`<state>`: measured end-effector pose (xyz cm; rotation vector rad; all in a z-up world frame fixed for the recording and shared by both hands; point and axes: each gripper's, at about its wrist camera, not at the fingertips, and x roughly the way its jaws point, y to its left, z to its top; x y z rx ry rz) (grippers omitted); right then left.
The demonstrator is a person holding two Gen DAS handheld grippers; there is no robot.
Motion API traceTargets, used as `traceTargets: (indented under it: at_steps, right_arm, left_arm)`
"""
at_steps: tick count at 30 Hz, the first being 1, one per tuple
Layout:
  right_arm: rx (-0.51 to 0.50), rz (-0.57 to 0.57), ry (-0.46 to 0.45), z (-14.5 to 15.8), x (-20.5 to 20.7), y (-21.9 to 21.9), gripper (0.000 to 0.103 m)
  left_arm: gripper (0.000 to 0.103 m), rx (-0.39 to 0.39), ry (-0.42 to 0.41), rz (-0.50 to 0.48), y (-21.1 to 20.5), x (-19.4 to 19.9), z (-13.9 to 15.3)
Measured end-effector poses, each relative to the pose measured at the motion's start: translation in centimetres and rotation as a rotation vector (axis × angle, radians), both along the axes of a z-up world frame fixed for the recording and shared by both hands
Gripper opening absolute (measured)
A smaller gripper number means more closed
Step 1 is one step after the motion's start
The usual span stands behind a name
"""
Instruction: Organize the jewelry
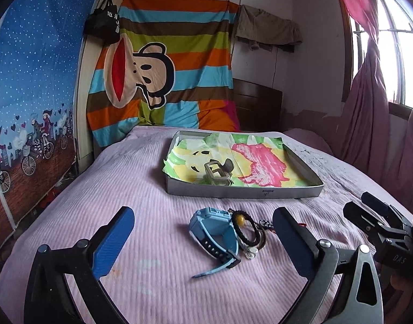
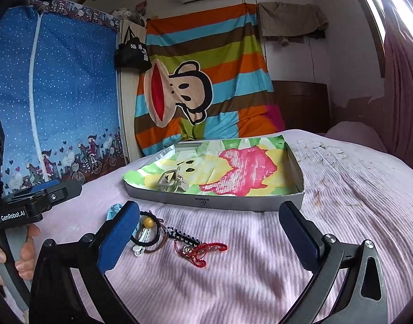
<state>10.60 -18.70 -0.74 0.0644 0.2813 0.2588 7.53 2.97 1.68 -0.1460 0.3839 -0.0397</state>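
A pile of jewelry lies on the pink bedspread. It includes a blue watch (image 1: pixel 211 235), a black bead bracelet with a yellow bead (image 1: pixel 247 229) (image 2: pixel 149 222), a checkered strap (image 2: pixel 183 236) and a red cord bracelet (image 2: pixel 201 251). Behind the pile, a grey hair claw clip (image 1: pixel 218 172) (image 2: pixel 170 182) sits in a shallow grey tray (image 1: pixel 241 190) (image 2: pixel 206 201) lined with colourful paper. My left gripper (image 1: pixel 203 224) stands open, with the watch on the bed between and beyond its fingers. My right gripper (image 2: pixel 209 216) is open above the red bracelet, and nothing is held.
The bed's left edge runs beside a blue dotted fabric wardrobe (image 2: pixel 57 94). A striped cartoon cloth (image 1: pixel 163 75) hangs behind the bed and pink curtains (image 1: pixel 368 102) on the right. A hand (image 2: pixel 25 253) grips the left gripper's handle. Bare bedspread (image 2: pixel 355 189) lies right of the tray.
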Motion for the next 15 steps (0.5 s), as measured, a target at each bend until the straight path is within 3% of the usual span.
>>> traceTargets:
  at_steps: [7, 15]
  right_arm:
    - [-0.032, 0.016, 0.012, -0.7, -1.3, -0.1, 0.101]
    - [-0.083, 0.053, 0.067, -1.9, -1.3, 0.5, 0.101]
  left_arm:
    - [0.103, -0.011, 0.043, -0.018, 0.1, -1.0, -1.0]
    - [0.103, -0.024, 0.154, -0.032, 0.2, -0.2, -2.5]
